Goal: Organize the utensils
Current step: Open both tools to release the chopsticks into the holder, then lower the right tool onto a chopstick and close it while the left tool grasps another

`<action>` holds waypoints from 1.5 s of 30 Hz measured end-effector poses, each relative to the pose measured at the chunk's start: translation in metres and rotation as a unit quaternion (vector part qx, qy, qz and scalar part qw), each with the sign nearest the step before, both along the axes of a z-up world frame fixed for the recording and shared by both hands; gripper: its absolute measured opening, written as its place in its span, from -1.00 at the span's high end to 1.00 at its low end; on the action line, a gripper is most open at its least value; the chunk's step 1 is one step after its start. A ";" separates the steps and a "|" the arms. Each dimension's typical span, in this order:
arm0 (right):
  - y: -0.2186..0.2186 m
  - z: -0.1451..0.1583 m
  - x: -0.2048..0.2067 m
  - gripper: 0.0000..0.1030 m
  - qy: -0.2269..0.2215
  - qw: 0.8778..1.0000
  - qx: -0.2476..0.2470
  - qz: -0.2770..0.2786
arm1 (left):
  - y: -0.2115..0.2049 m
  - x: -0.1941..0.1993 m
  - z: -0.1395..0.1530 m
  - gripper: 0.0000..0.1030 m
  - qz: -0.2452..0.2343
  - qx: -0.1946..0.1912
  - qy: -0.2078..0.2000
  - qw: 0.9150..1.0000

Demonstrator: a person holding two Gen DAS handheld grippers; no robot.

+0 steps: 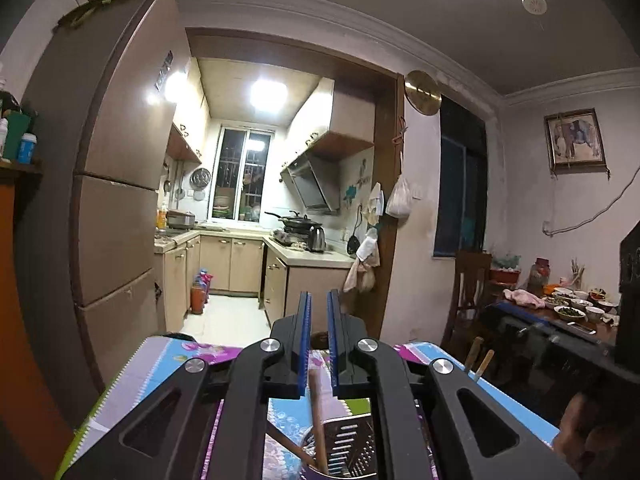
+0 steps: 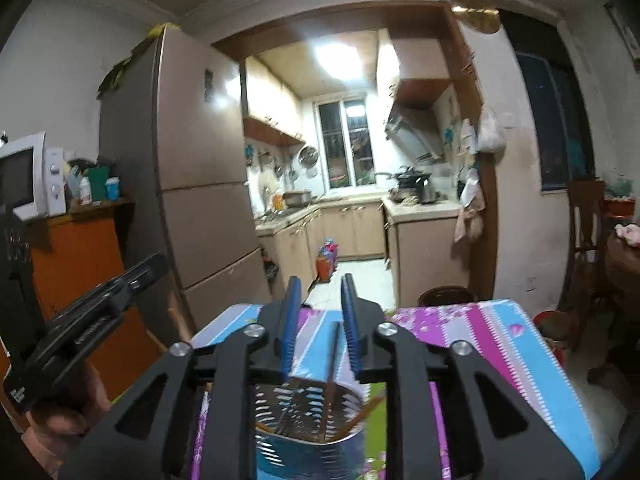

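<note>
Both grippers over the utensil holder on the striped table.

Table [image 2: 500, 332] with floral cloth; metal utensil holder [image 2: 308, 436] directly below right gripper [image 2: 320, 316], jaws slightly apart around the upright dark handle [image 2: 334, 352], pads not clearly pressing. Left gripper [image 1: 318, 336] reads closed; a wooden handle [image 1: 316, 408], near-vertical, rises under its jaws, grip unclear. Slotted spatula [image 1: 352, 444] stands in holder.
</note>
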State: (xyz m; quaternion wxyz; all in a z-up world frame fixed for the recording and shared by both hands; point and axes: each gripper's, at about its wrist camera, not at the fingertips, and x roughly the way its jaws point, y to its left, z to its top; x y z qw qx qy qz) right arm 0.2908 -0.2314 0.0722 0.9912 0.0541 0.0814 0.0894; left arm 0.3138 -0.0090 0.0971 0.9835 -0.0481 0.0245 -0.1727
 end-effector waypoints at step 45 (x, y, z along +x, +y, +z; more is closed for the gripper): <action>-0.074 -0.163 -0.358 -0.79 0.072 0.991 -0.003 -0.116 | 0.013 -0.354 -0.197 -0.45 0.049 0.255 0.096 0.961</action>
